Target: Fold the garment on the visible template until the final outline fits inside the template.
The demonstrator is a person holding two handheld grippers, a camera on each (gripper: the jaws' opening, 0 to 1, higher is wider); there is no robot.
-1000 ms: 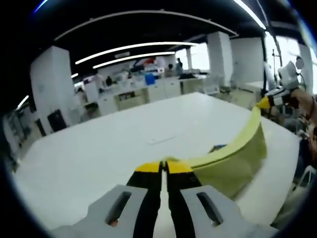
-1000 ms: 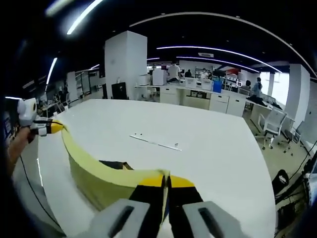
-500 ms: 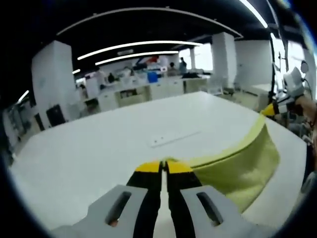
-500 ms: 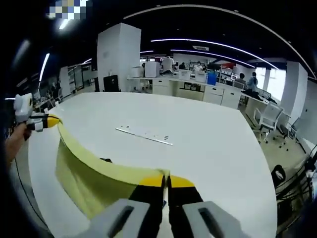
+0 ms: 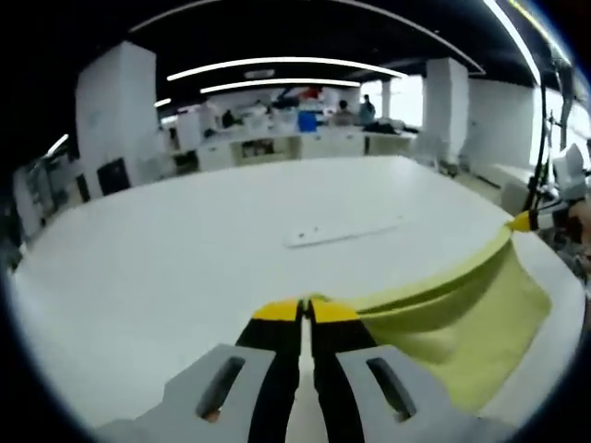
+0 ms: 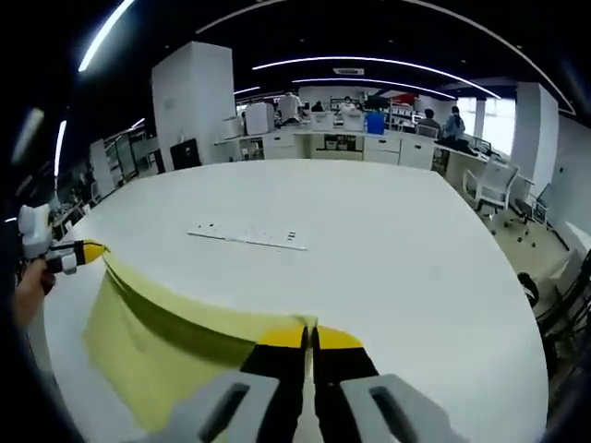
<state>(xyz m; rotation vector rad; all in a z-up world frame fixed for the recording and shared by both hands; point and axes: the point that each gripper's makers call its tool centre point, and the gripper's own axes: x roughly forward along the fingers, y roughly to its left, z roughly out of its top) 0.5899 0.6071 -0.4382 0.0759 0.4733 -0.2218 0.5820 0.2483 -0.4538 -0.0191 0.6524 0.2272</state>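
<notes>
1. Both hand-held grippers are clamped on the yellow garment [image 5: 462, 337]: the left hand-held gripper [image 5: 305, 309] has its jaws pressed together on one end of the garment's top hem, and the right hand-held gripper [image 6: 309, 334] has its jaws pressed together on the other end
2. Between the two, the hem runs as one taut, slightly sagging line; that line is the garment's long axis, so in the left gripper view the cloth lies off to the right and in the right gripper view off to the left, each hand-held gripper sitting at an opposite end of it
3. Below the hem the cloth hangs as a sheet over the near edge of the white counter [image 6: 388, 258]; I cannot tell whether its lower edge touches the top
4. Farther across the counter, ahead of both hand-held grippers, lies a thin pale strip [image 6: 247, 237] with small dark marks, flat and well apart from the garment; no template outline can be made out
5. Neither hand is nearer, so the lay-down seems to need both carried forward together
</notes>
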